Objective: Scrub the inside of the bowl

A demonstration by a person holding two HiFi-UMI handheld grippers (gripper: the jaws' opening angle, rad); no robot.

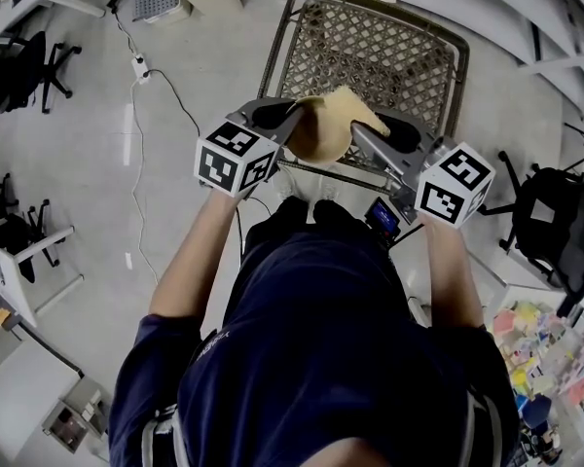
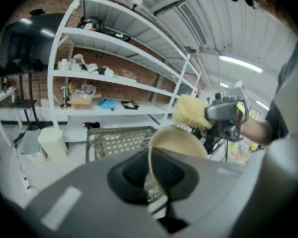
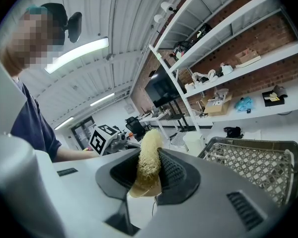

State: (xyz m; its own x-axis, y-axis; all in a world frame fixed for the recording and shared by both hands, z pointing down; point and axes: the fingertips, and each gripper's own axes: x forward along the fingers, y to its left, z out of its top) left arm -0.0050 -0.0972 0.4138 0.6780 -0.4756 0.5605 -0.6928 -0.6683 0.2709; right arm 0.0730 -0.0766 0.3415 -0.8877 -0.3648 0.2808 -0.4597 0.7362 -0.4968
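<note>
Left tongs (image 1: 290, 123) grip the left rim of the bowl (image 1: 319, 136), held over the near edge of the mesh cart (image 1: 370, 47). Right tongs (image 1: 358, 132) come in from the right, clamped on a sponge (image 1: 355, 108). The sponge sits at the bowl's far right rim; contact can't be told. The cart stands on the floor (image 1: 78, 193) ahead of the person. Cable (image 1: 136, 178) and chair (image 1: 29, 66) lie off left. Shelving (image 2: 114, 78) stands behind the cart.
</note>
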